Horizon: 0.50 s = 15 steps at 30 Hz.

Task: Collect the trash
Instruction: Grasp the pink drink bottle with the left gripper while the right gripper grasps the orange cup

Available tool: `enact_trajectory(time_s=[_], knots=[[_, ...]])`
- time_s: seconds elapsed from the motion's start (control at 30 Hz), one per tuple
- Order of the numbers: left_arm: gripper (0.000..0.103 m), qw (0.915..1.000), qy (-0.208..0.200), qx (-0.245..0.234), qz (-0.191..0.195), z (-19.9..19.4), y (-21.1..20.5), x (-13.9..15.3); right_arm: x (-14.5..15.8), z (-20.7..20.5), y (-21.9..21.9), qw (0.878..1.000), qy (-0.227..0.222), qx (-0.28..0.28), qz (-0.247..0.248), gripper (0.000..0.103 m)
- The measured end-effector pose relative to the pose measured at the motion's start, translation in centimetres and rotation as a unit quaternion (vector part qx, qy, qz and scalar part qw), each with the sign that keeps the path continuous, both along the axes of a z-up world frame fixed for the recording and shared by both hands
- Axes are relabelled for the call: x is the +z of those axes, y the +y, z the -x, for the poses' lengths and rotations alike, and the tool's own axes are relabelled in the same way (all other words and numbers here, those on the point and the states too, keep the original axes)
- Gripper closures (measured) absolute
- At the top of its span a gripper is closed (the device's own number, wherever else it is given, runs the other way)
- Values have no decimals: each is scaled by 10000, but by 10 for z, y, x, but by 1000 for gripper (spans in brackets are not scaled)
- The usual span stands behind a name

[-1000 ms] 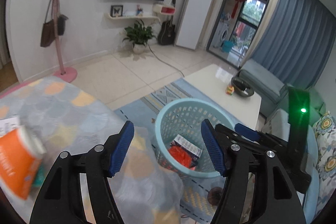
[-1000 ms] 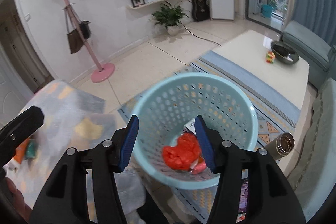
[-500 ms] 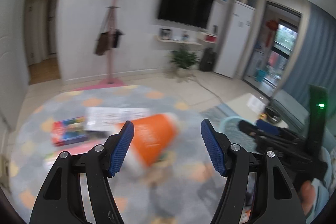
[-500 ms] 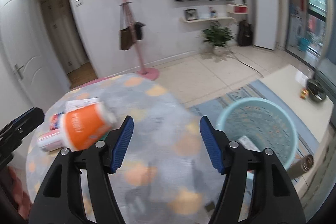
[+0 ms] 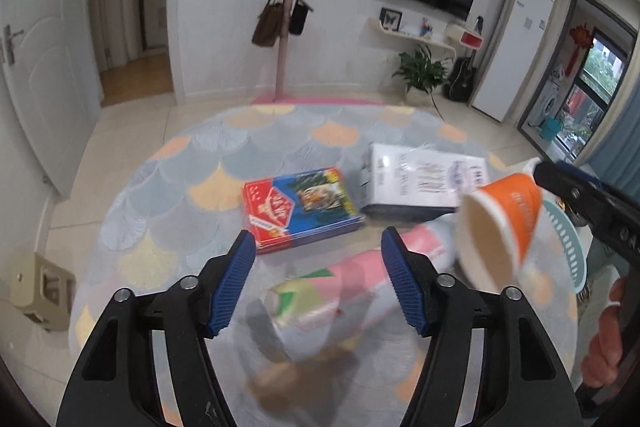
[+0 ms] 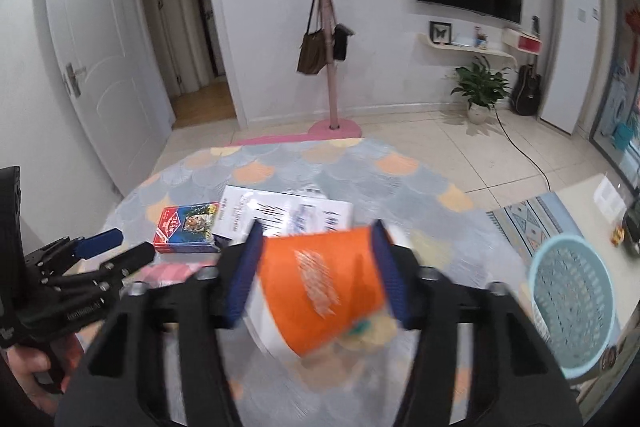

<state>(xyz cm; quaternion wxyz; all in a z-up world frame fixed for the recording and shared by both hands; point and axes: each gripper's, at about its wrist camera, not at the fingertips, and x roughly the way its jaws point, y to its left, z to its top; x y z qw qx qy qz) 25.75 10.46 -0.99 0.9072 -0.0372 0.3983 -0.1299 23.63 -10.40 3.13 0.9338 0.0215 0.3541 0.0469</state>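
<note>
Orange cup [image 6: 320, 283] apparently clamped in right gripper [image 6: 316, 275], blurred; left gripper [image 5: 318, 283] jaws apart above pink packet [image 5: 352, 283].

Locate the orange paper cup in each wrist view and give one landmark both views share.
Left wrist: orange paper cup at right, lifted, open mouth toward the camera.
Right wrist: the cup at centre, between the right gripper pads.
Shared landmark: the red and blue box on the table.

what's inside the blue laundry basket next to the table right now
Only its perforated wall and floor show in the light blue basket from the right wrist view; no contents are discernible. The near rim hides part of the bottom, so something could lie there unseen.
</note>
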Motion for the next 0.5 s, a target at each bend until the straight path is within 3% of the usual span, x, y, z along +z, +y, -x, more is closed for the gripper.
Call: enact_trajectory(time_s=[0.2, 0.37, 0.5], knots=[[44, 9991, 331, -258, 99, -12, 4, -18, -19, -22, 22, 9987, 430, 201, 163, 64], [45, 9954, 594, -623, 427, 0, 3, -19, -29, -1, 12, 9965, 574, 608, -74, 63], [44, 9920, 774, -893, 453, 21, -9, -22, -34, 23, -3, 9937, 620, 921, -120, 63]])
